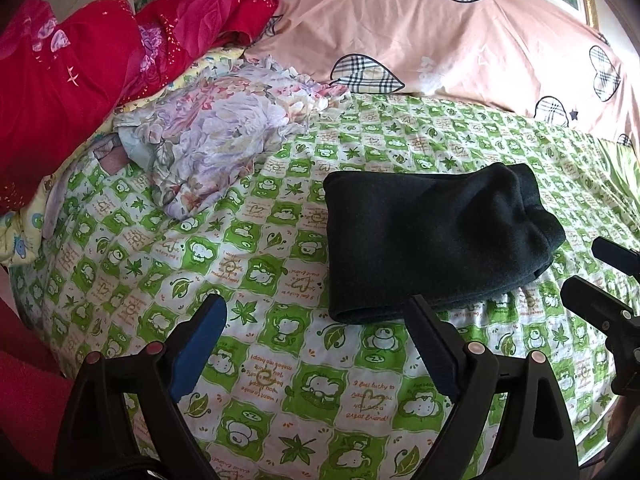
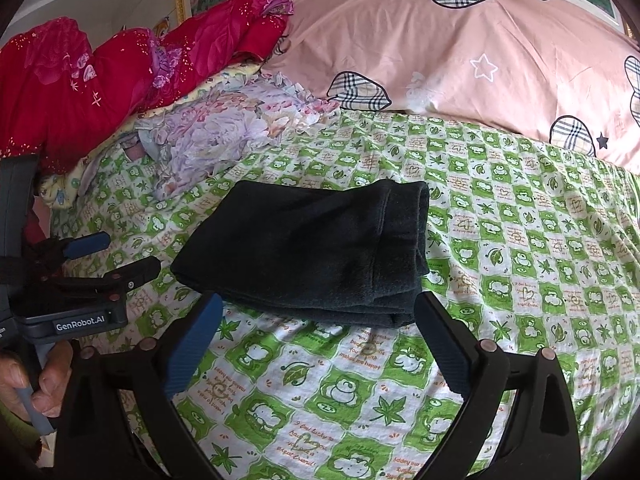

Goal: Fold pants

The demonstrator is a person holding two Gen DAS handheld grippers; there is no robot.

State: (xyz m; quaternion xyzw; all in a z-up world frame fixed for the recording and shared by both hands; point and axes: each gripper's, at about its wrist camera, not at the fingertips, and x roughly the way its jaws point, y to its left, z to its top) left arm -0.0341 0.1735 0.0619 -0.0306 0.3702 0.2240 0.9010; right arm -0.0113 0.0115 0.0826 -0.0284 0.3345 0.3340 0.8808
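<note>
The dark pants [image 1: 432,240] lie folded into a compact bundle on the green-and-white patterned bed sheet [image 1: 280,360]. They also show in the right wrist view [image 2: 312,248]. My left gripper [image 1: 316,308] is open and empty, just in front of the bundle's near edge. My right gripper [image 2: 318,306] is open and empty, its fingertips close to the bundle's near edge. The right gripper shows at the right edge of the left wrist view [image 1: 600,276]. The left gripper shows at the left of the right wrist view [image 2: 120,256], held by a hand.
A floral cloth [image 1: 216,136] lies crumpled at the back left. A red quilt [image 1: 80,80] is piled behind it. A pink pillow with plaid hearts [image 1: 460,40] runs along the head of the bed. The sheet spreads around the bundle [image 2: 520,240].
</note>
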